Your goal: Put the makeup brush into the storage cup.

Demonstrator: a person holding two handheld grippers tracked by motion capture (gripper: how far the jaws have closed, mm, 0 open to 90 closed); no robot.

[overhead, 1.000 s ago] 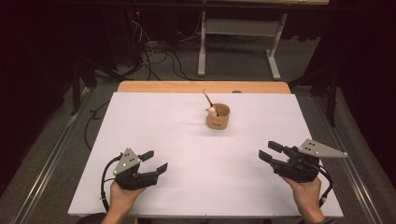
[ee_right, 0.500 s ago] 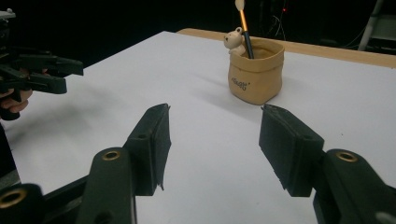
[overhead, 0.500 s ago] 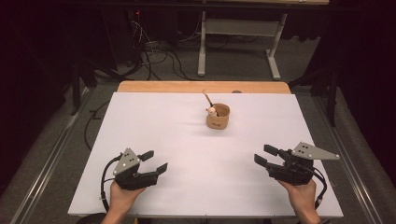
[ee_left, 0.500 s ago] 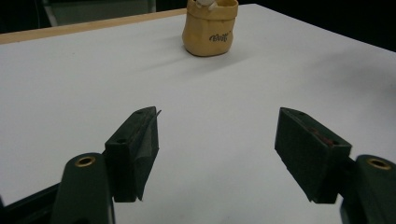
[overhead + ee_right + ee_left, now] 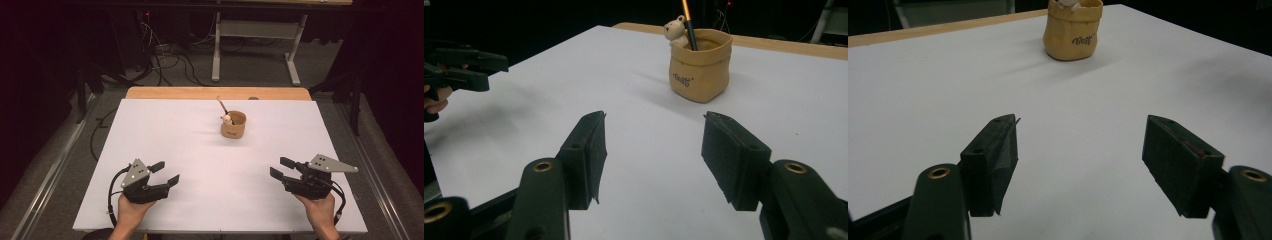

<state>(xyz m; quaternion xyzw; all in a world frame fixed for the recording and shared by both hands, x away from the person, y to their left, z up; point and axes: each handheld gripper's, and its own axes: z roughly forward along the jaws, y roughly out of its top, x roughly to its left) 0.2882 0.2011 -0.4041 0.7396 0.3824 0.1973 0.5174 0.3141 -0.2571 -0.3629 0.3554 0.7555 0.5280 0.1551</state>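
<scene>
A small tan pot (image 5: 233,126) stands upright on the white table (image 5: 190,140), toward the back middle. A pencil (image 5: 221,106) and a little bear figure (image 5: 227,119) stick out of it. The pot (image 5: 1072,30) sits far ahead in the left gripper view, and in the right gripper view the pot (image 5: 699,64) holds the pencil (image 5: 688,22) and bear (image 5: 675,31). My left gripper (image 5: 165,173) rests open near the front left edge, nothing between its jaws. My right gripper (image 5: 281,168) is open at the front right, also holding nothing.
A wooden strip (image 5: 215,93) runs along the table's far edge. Beyond it are cables (image 5: 165,55) on the floor and a white desk frame (image 5: 255,35). The left gripper (image 5: 459,67) appears at the left of the right gripper view.
My right gripper has drifted toward the near edge and slightly left. The left gripper and the pot have stayed in place.
</scene>
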